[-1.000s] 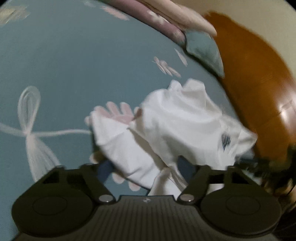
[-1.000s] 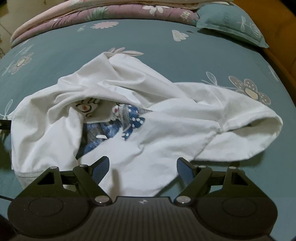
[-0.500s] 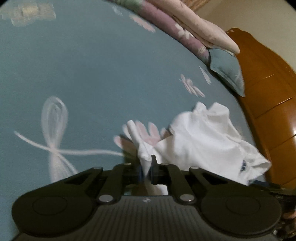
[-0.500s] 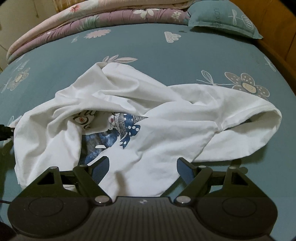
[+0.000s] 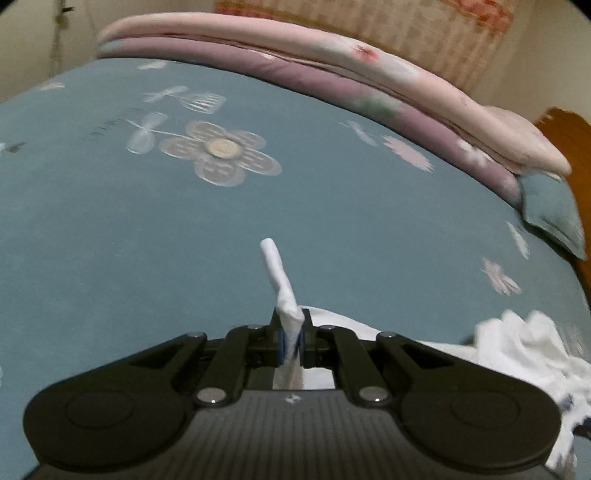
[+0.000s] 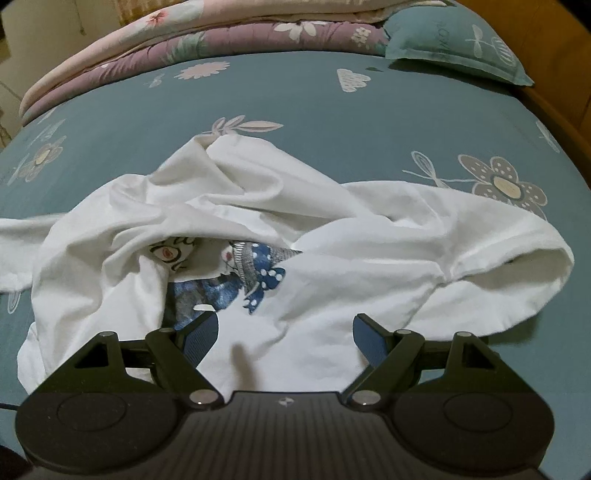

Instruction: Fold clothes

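A wide bed (image 6: 332, 110) fills both views, dressed in a teal sheet printed with pale flowers, leaves and dragonflies. Along the far edge of the bed lies a stack of folded quilts (image 5: 332, 70), a pink one on top of a mauve floral one. Just beside the right end of that stack sits a teal pillow (image 6: 458, 40), touching the quilts. Beyond the pillow, at the bed's right edge, runs an orange-brown wooden headboard (image 5: 565, 129). Behind the quilts in the left view hangs a pale patterned curtain (image 5: 369, 26), with plain cream wall on either side.

The white T-shirt (image 6: 295, 229) lies crumpled on the sheet on the near half of the bed, well apart from the quilts. Its folds partly cover a blue and grey cartoon print. One open hem or sleeve bulges toward the headboard side, and a strip of cloth stretches away from the heap toward the opposite side of the bed.

The left tongs (image 5: 291, 336) are pressed together on a pinch of the T-shirt, and a twisted tail of white cloth pokes up between them above the sheet. The right tongs (image 6: 284, 332) stand wide apart over the near edge of the T-shirt, gripping nothing.
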